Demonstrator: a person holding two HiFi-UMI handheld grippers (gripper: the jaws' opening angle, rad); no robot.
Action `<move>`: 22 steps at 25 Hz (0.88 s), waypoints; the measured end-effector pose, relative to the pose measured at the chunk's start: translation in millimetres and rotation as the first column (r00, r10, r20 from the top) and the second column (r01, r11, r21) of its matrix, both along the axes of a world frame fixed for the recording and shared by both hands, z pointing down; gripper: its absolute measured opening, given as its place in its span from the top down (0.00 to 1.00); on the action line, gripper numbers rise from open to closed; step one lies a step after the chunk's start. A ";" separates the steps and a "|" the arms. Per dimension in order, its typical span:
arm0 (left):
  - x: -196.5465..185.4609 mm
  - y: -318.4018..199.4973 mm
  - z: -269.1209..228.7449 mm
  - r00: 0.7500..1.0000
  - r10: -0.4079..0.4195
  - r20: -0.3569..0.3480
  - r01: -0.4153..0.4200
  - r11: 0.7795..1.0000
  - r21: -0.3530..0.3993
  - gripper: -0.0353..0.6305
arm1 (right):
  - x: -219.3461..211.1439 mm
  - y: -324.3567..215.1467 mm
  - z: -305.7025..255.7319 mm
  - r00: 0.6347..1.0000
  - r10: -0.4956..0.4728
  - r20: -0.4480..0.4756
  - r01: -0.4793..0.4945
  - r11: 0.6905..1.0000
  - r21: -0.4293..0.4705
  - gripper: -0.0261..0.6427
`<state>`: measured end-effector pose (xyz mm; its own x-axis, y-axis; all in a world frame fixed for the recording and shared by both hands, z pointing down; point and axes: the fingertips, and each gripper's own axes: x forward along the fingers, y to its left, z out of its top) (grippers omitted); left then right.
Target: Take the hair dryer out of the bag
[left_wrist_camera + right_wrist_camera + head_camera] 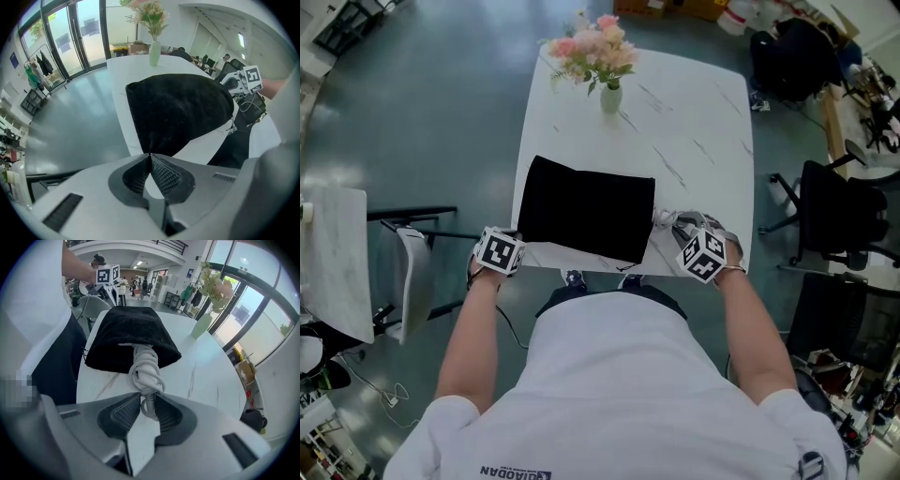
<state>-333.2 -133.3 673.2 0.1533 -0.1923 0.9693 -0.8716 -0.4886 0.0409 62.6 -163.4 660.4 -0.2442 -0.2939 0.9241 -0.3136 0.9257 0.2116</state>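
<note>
left gripper (pixel 150 156) pinched shut on near-left corner of black fabric bag (pixel 586 208) | right gripper (pixel 146 401) gripping coiled white cord (pixel 146 365) at bag's right mouth | hair dryer hidden inside bag | risk: cord uncoils or slips under pull, dryer snags in mouth, thin corner pinch lets go, bag drags off near edge of white marble table (pixel 694 112)

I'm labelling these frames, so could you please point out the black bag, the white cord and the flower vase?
bag (pixel 586 208): head view, middle of its black fabric.
cord (pixel 146 365): right gripper view, on the coiled loops just outside the bag's mouth.
vase (pixel 611 97): head view, on its pale green body.
</note>
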 end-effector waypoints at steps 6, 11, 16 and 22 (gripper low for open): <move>5.9 10.5 6.2 0.995 -0.044 -0.089 0.040 0.998 -0.052 0.91 | 32.2 -4.0 6.3 1.000 0.011 -0.027 -0.012 0.999 -0.032 0.79; 13.7 25.6 9.1 0.987 -0.056 -0.153 0.038 0.992 -0.117 0.91 | 37.0 -4.9 7.1 1.000 0.015 -0.026 -0.016 0.999 -0.040 0.79; 14.4 21.3 -0.9 0.982 -0.003 -0.189 -0.015 0.995 -0.096 0.85 | 36.3 -3.2 5.3 0.998 0.065 -0.005 -0.065 0.996 -0.054 0.70; 10.2 10.7 -31.3 0.973 0.043 -0.225 -0.060 0.996 -0.072 0.74 | 35.6 -8.5 -21.4 0.993 0.112 0.046 -0.112 0.994 -0.016 0.63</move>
<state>-323.0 -122.6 642.0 0.3747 -0.1039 0.9213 -0.8099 -0.5204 0.2707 98.3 -171.9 639.1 -0.2529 -0.3099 0.9165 -0.4248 0.8867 0.1826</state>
